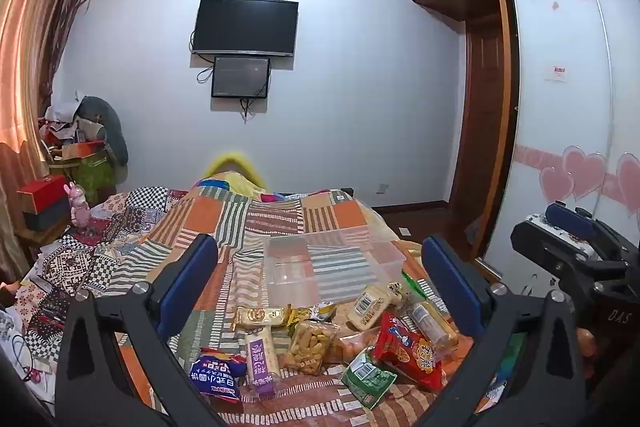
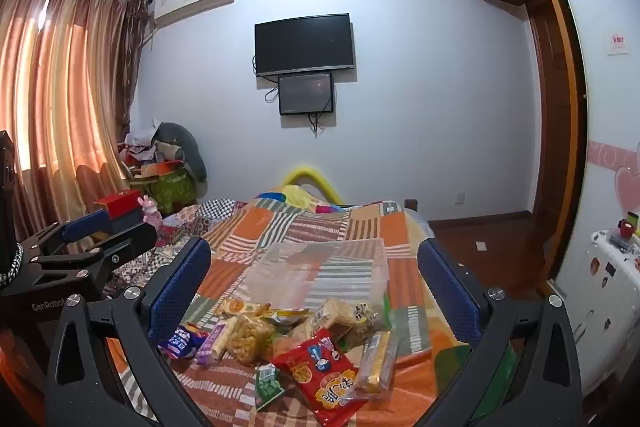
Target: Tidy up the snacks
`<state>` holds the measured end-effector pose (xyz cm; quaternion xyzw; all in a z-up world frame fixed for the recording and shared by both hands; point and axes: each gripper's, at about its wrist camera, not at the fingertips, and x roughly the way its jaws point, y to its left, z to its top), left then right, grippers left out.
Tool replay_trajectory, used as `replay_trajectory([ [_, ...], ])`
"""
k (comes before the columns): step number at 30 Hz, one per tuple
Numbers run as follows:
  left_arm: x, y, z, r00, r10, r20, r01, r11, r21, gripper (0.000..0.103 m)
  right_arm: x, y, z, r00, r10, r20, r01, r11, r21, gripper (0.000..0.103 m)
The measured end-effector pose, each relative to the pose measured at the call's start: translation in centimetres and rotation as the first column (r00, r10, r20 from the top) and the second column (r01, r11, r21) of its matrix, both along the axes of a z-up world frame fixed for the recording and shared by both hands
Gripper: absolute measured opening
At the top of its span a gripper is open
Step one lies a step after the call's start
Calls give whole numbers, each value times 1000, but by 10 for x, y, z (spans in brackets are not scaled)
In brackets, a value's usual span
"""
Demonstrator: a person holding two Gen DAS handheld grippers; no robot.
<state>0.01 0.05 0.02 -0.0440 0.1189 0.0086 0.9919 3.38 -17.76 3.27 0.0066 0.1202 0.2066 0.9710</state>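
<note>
Hovering w/ both tools spread wide: snacks (image 1: 320, 339) on patchwork bedspread (image 1: 256, 223) (TV (image 2: 305, 43) on wall), clear bin (image 1: 332, 267) behind.

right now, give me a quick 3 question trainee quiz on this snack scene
1. True or false: the clear plastic bin already holds snacks.
2. Which lies nearer the grippers: A) red snack packet B) bin?
3. How do the jaws of the left gripper and right gripper stand?

Key: 1 false, it looks empty. 2 A. 3 both open, holding nothing.
</note>
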Motion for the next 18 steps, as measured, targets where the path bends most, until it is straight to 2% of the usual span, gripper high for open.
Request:
replay_trajectory([
  [18, -1, -5, -1, 1000, -8, 3, 7, 1000, 18, 103, -2, 0, 0, 1000, 1, 9, -1, 1000, -9, 103],
])
